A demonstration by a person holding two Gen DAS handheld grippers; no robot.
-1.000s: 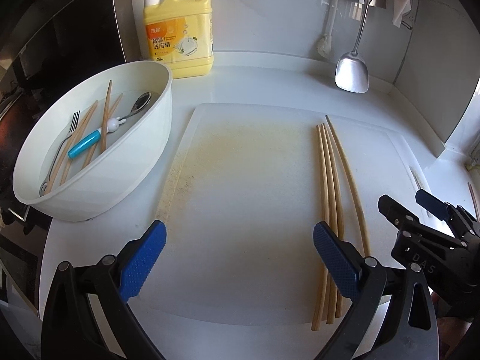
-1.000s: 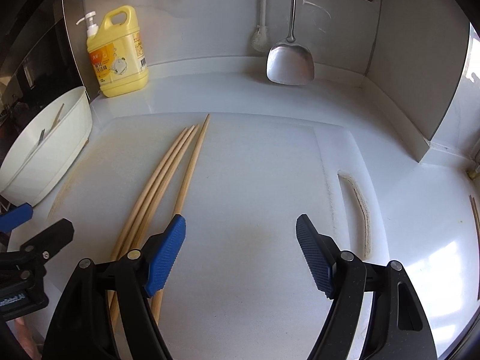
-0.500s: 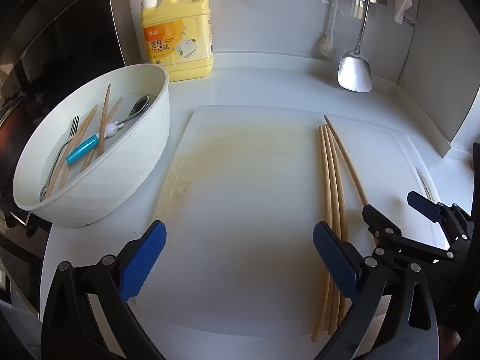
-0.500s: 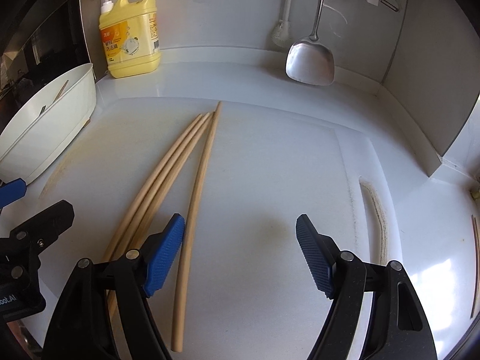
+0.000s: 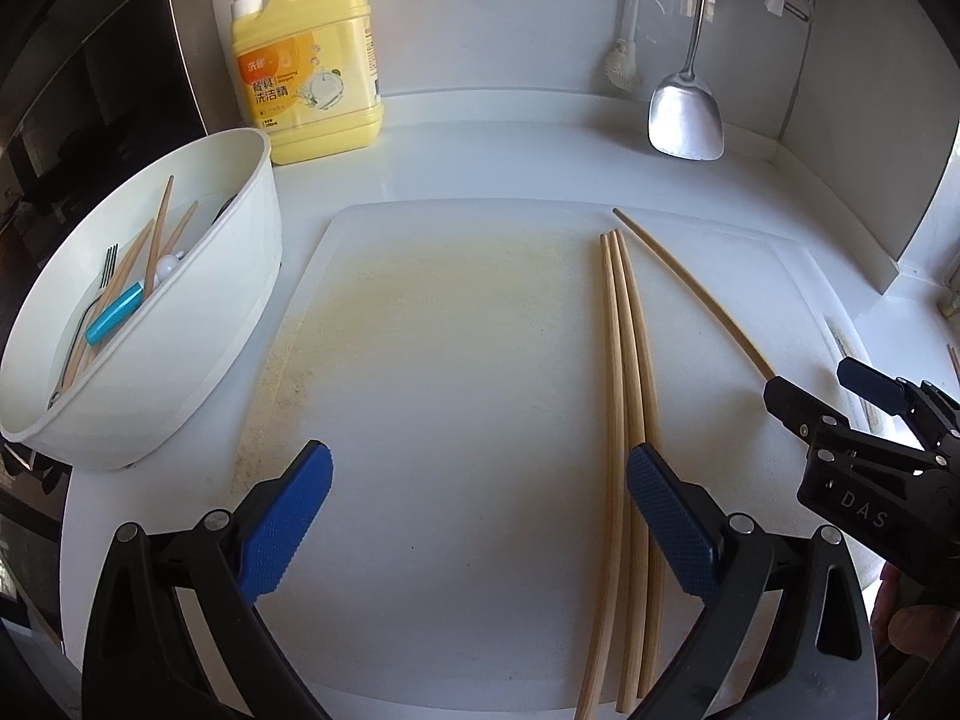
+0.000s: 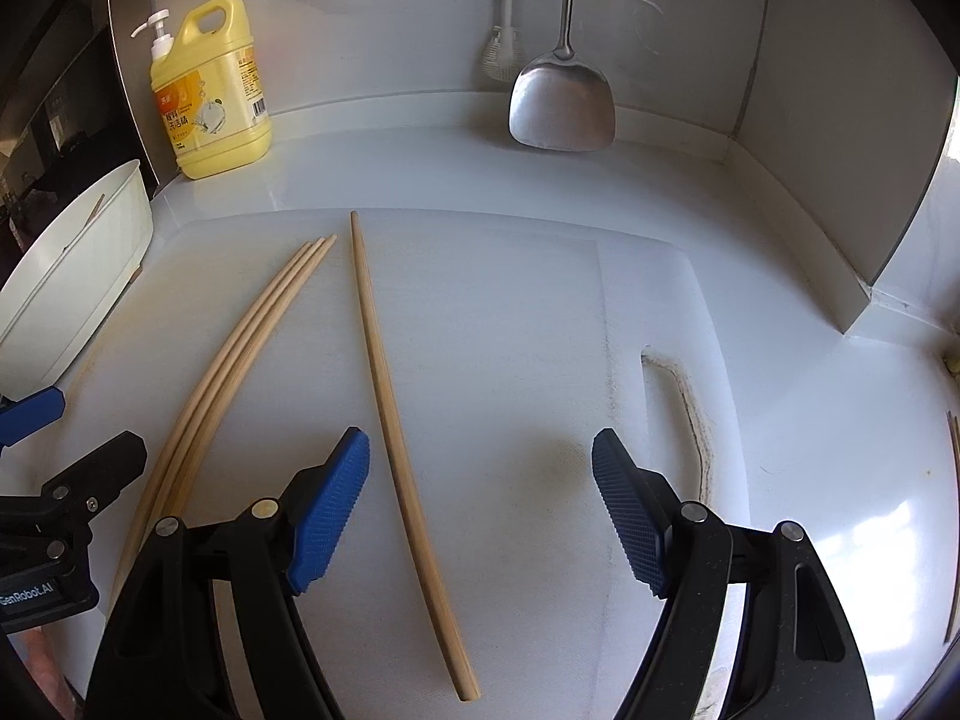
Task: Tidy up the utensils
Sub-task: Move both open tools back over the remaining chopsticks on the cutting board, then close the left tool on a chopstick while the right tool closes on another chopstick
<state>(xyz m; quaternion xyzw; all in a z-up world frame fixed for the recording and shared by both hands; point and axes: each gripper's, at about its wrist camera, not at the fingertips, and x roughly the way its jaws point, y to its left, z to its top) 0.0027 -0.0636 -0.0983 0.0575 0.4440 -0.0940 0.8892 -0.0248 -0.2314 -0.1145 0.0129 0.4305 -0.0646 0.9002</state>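
Left wrist view showed the left gripper [image 5: 480, 516] nearest the camera, its blue pads spread wide apart over the cutting board [image 5: 456, 372] and holding nothing. Just past its right pad lay three chopsticks [image 5: 624, 360] side by side, touching one another along their length. A fourth chopstick [image 6: 390, 420] lay a little apart from them to the right, angled away at its near end; from the right wrist it ran between the fingers of the right gripper [image 6: 480, 510], whose pads were likewise spread and empty, not touching the stick. Farther left, beside the board, stood the white basin [image 5: 198, 372], which held more chopsticks, a fork [image 5: 99, 294] and a blue-handled utensil [image 5: 114, 312]. At the back stood the yellow detergent bottle [image 5: 309, 60] and a metal spatula [image 5: 685, 120] hanging against the wall.

By my reading the sorting was only partly done: four chopsticks were out on the board, three of them neatly grouped, one needing to be brought in line. The basin's contents were left to be sorted.
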